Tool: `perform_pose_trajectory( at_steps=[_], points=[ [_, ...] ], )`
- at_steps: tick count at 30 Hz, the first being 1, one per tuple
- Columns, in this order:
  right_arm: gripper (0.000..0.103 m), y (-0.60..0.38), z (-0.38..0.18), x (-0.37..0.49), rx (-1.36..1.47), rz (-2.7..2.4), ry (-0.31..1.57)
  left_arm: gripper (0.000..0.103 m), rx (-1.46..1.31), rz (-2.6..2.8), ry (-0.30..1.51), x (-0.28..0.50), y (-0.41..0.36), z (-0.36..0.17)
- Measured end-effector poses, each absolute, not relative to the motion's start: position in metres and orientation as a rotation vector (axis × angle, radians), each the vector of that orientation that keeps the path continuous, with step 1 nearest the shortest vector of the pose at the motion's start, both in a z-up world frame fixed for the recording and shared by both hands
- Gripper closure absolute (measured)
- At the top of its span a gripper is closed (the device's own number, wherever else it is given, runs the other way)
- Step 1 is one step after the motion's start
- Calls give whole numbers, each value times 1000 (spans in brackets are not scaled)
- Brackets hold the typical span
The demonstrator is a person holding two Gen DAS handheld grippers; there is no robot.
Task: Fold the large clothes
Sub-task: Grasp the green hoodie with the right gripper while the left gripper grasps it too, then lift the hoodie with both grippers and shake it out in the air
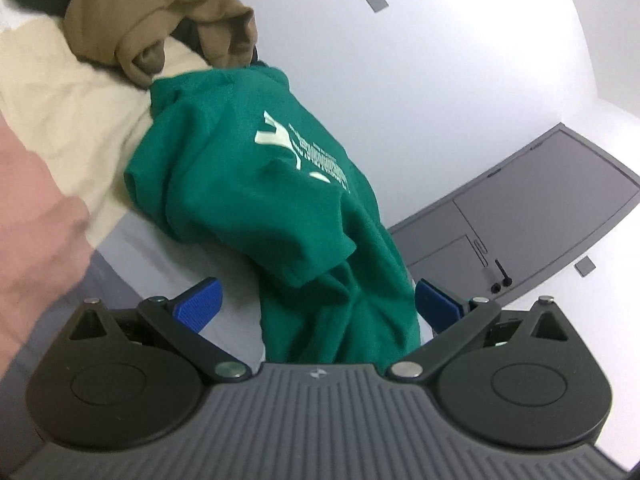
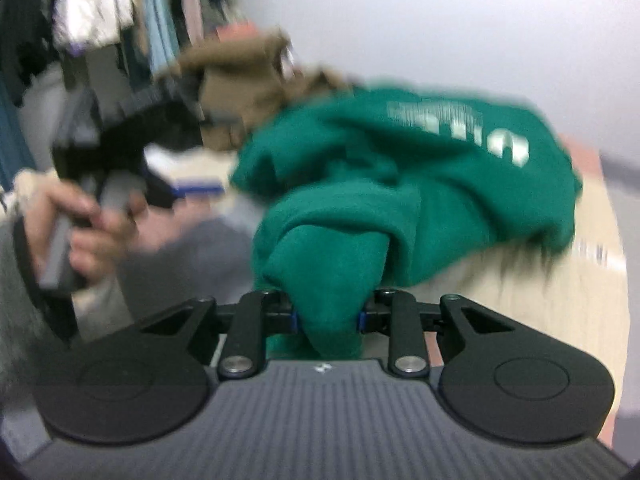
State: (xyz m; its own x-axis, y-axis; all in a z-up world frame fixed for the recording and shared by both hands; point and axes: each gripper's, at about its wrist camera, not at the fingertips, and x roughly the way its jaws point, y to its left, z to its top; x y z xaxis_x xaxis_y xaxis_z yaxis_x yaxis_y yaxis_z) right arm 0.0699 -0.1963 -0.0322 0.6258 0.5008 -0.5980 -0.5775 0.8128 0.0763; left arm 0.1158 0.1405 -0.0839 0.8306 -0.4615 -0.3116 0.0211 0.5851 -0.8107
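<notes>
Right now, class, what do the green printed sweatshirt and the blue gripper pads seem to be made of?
Green printed sweatshirt: probably thick cotton-type fleece knit, matte; it bunches in soft, rounded folds, with a pale flat print. Blue gripper pads: likely rubber or moulded plastic, matte; fine ribbing shows on the face, though which of the two is unclear.

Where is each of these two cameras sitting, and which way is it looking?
Left wrist: on the left tongs, looking along open blue pads at the green sweatshirt; no hand shows.
Right wrist: on the right tongs, clamped on green cloth; the person's hand grips the other tongs.
Shared: green sweatshirt, brown garment, cream cloth.
</notes>
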Motion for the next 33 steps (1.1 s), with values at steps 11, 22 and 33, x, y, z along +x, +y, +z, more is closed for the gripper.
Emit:
perform_pose_trajectory(
  at_steps=[11, 22, 33],
  points=[
    [22, -206, -33, 88, 56, 608, 759, 1, -867, -294, 568, 136, 129, -101],
    [21, -273, -35, 149, 550, 457, 742, 10, -953, -355, 584, 177, 134, -118],
    [22, -281, -103, 260, 622, 285, 760, 42, -950, -376, 574, 220, 114, -130]
  ],
)
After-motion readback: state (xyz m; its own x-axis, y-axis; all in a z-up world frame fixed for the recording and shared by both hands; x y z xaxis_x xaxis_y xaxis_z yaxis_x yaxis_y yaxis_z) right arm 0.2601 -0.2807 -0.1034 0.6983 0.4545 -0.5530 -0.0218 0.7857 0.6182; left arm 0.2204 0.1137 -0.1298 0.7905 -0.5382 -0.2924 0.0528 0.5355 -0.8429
